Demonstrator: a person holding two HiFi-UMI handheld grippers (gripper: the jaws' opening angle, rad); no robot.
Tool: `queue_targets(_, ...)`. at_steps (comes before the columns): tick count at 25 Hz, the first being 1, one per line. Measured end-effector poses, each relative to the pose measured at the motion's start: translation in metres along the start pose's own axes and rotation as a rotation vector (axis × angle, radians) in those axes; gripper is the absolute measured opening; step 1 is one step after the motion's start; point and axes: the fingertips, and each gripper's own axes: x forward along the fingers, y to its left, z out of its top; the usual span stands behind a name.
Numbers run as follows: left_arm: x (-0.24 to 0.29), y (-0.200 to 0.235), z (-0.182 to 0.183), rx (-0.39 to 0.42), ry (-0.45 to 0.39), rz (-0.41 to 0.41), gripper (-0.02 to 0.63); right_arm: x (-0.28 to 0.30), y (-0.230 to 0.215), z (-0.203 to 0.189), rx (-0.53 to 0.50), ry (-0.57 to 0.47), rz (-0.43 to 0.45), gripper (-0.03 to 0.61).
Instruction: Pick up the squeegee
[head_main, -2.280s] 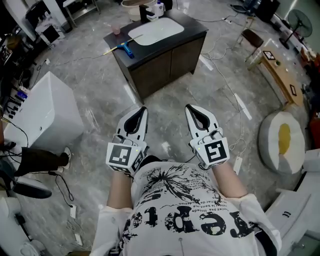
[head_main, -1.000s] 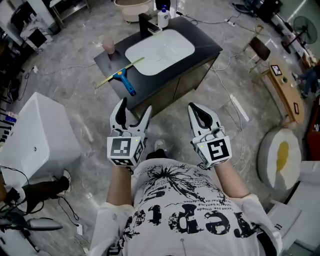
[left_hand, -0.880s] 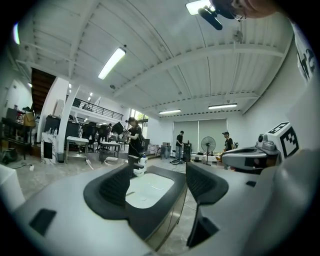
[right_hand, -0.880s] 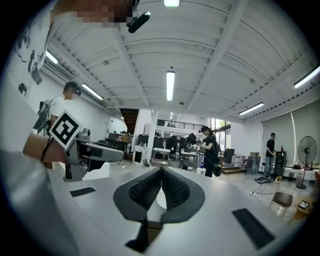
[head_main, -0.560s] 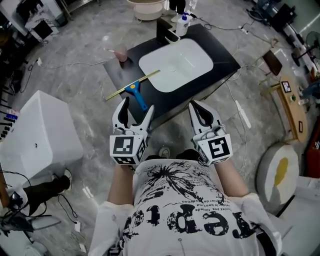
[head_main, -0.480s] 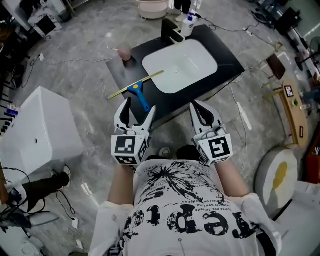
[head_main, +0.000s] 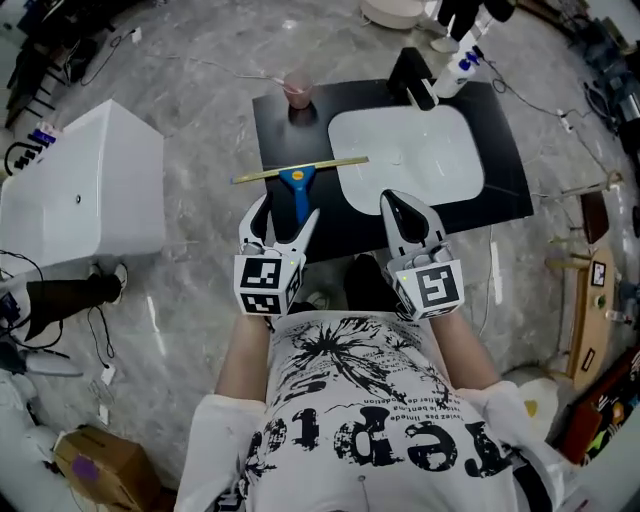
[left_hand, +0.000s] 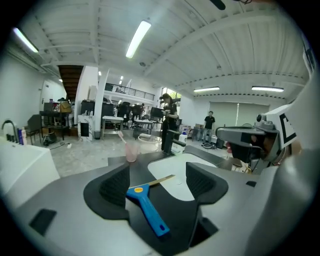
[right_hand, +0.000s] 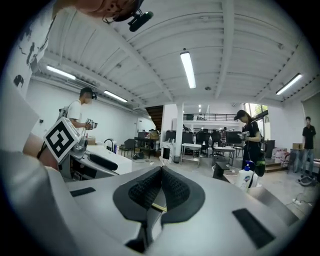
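Note:
The squeegee (head_main: 297, 184), with a blue handle and a long yellowish blade, lies flat on the black countertop (head_main: 290, 130) just left of the white sink basin (head_main: 405, 165). My left gripper (head_main: 287, 212) is open, and in the head view the handle shows between its jaws. In the left gripper view the squeegee (left_hand: 148, 206) lies ahead on the counter, framed by the open left gripper (left_hand: 159, 186), which does not touch it. My right gripper (head_main: 392, 200) is shut and empty at the counter's front edge below the basin; its own view shows the right gripper (right_hand: 161, 172) with pads pressed together.
A pink cup (head_main: 297, 88), a black faucet (head_main: 412, 78) and a soap bottle (head_main: 462, 60) stand at the back of the counter. A white box-shaped unit (head_main: 80, 190) is on the floor at left. A cardboard box (head_main: 95, 465) and cables lie at the lower left.
The vanity has come much nearer as the person walked up to it. The left gripper went from shut to open, and both grippers now reach the counter's front edge.

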Motion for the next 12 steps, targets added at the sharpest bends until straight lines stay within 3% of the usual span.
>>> queue_targets(7, 0.060, 0.019, -0.047, -0.126, 0.140, 0.184, 0.341, 0.074, -0.056, -0.030, 0.018, 0.059, 0.171, 0.014)
queue_targets(12, 0.098, 0.035, -0.084, -0.181, 0.230, 0.253, 0.341, 0.111, -0.080, -0.062, 0.041, 0.097, 0.244, 0.014)
